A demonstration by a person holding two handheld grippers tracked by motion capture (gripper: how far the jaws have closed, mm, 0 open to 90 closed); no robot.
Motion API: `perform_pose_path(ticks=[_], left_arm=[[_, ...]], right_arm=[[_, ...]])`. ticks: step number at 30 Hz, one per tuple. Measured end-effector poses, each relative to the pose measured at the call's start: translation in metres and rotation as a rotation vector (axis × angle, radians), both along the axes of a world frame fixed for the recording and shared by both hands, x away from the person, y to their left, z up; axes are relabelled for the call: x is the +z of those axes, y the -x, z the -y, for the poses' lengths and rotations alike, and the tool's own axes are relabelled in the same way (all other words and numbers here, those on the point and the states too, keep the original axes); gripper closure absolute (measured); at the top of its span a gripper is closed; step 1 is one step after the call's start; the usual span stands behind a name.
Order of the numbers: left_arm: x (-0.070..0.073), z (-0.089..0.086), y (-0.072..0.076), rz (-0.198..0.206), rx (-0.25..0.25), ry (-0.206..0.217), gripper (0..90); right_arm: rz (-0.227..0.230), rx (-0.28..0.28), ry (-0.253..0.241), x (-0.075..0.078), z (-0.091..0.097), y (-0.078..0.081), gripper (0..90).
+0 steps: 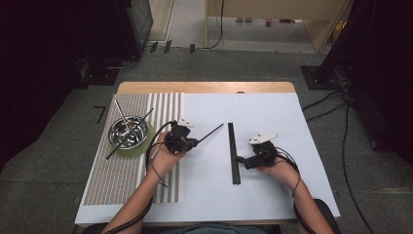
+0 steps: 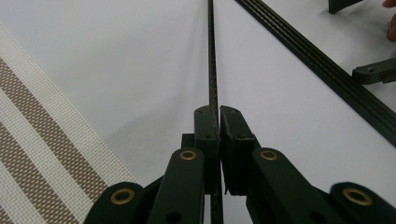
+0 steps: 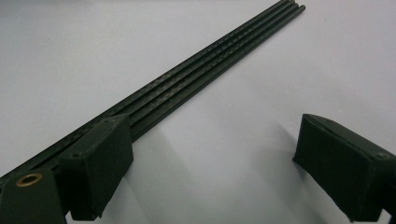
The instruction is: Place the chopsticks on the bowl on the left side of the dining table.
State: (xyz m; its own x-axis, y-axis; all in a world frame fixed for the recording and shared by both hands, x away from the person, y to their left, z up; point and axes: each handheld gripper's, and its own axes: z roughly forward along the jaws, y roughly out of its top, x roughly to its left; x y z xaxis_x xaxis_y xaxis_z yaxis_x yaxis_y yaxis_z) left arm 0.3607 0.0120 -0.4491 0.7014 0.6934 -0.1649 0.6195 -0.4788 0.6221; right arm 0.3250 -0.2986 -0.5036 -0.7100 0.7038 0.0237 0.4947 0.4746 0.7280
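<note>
My left gripper (image 1: 195, 142) is shut on one thin black rod (image 1: 212, 132), which points up and right over the white sheet. In the left gripper view the rod (image 2: 212, 56) runs straight out from between the closed pads of the left gripper (image 2: 218, 112). Several black rods (image 1: 233, 153) lie side by side on the sheet. My right gripper (image 1: 239, 160) stands open at their near end. In the right gripper view the rods (image 3: 201, 74) pass by the left pad of the right gripper (image 3: 210, 158), and bare sheet lies between the jaws.
A metal bowl (image 1: 128, 131) sits on a green coaster (image 1: 146, 145) on the striped placemat (image 1: 117, 180) at the left, with a silver stick and a black stick leaning in it. The white sheet (image 1: 272, 112) covers the table's right part.
</note>
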Motion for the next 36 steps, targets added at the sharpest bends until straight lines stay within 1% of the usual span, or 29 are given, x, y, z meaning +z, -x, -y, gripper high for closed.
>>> perform_pose_path(ticks=[6,18,28,32,36], left_arm=[[0.007,-0.006,-0.001,0.013,0.014,0.024,87.5],[0.017,-0.023,0.003,0.024,0.019,0.028,87.5],[0.017,-0.033,0.002,0.02,0.029,0.034,87.6],[0.016,-0.034,0.003,0.019,0.03,0.024,87.6],[0.015,-0.037,0.002,0.015,0.034,0.026,87.6]], right_arm=[[0.001,0.001,0.0,0.0,0.0,0.0,10.9],[0.0,0.0,0.0,0.0,0.0,0.0,10.9],[0.0,0.0,-0.001,0.0,0.0,0.0,10.9],[0.0,0.0,-0.001,0.0,0.0,0.0,10.9],[0.0,0.0,-0.001,0.0,0.0,0.0,10.9]])
